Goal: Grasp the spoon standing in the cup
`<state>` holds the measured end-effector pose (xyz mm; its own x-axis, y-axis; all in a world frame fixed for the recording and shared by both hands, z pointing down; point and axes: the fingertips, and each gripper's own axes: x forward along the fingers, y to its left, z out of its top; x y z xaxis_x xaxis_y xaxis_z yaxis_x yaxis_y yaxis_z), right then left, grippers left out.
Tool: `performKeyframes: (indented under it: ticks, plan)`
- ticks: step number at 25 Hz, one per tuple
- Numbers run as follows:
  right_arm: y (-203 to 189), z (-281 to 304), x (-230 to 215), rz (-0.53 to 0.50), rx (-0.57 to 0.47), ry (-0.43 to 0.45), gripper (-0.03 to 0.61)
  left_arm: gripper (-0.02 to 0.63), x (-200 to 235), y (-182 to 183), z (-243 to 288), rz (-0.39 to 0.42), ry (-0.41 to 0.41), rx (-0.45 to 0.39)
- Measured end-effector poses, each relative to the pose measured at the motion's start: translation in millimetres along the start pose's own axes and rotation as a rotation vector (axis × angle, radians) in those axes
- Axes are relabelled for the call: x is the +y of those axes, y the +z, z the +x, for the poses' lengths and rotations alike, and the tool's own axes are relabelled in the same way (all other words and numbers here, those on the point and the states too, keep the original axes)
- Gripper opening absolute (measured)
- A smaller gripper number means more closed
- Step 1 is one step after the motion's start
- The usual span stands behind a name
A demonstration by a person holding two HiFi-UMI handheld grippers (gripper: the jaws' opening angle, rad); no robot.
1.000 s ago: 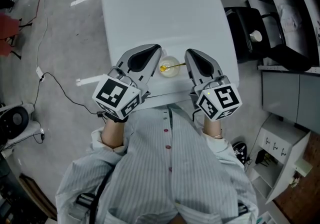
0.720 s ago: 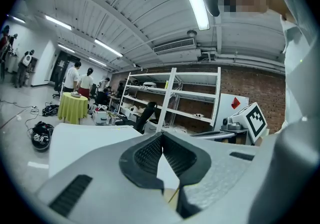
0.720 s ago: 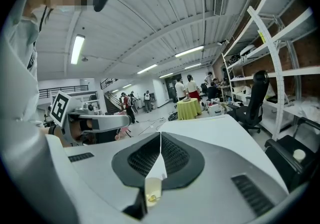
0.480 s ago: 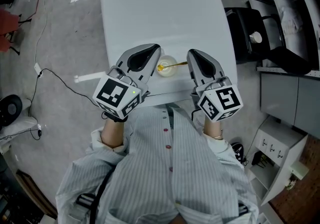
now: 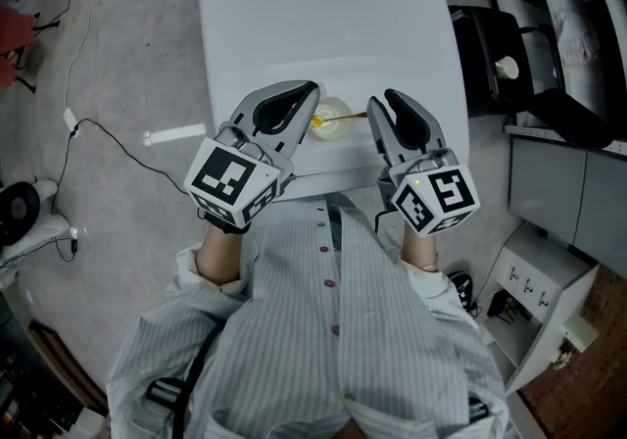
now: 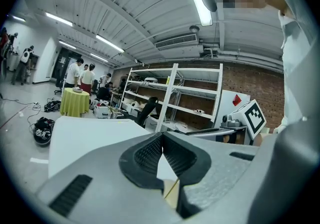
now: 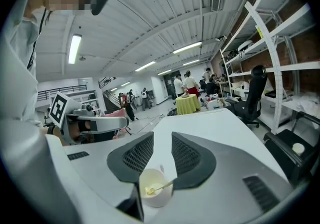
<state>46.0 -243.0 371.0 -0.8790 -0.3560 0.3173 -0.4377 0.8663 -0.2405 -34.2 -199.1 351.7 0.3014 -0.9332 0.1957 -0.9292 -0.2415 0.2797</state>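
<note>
A small white cup [image 5: 330,121] stands near the front edge of the white table [image 5: 323,16], with a yellow spoon [image 5: 339,118] leaning in it, handle toward the right. My left gripper [image 5: 308,97] hovers just left of the cup, its jaws shut with nothing between them. My right gripper [image 5: 383,108] hovers just right of the cup by the spoon's handle end; its jaws are opening and the pads press on nothing. The right gripper view shows the cup [image 7: 155,189] and spoon [image 7: 159,186] just below the parted jaws [image 7: 162,152]. In the left gripper view the cup [image 6: 173,196] peeks beneath the shut jaws [image 6: 161,137].
A black office chair [image 5: 509,65] stands right of the table, with shelving [image 6: 175,93] behind it. Cables [image 5: 88,133] trail over the floor at left. People stand round a yellow-draped table [image 6: 74,102] far off.
The right gripper's jaws have parted from shut. Both grippers sit a little farther up the table beside the cup.
</note>
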Motion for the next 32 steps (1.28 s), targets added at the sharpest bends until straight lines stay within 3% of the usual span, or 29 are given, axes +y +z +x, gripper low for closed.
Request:
performKeyframes:
  ticks: [15,32]
  plan:
    - [-35,0,-15,0.093,0.038,-0.041,0.156,0.009,3,-30,8,-0.017,-0.015,0.058]
    - [-85,12,-11,0.186,0.122,0.013,0.173,0.009,9,-66,17,-0.050,-0.019,0.123]
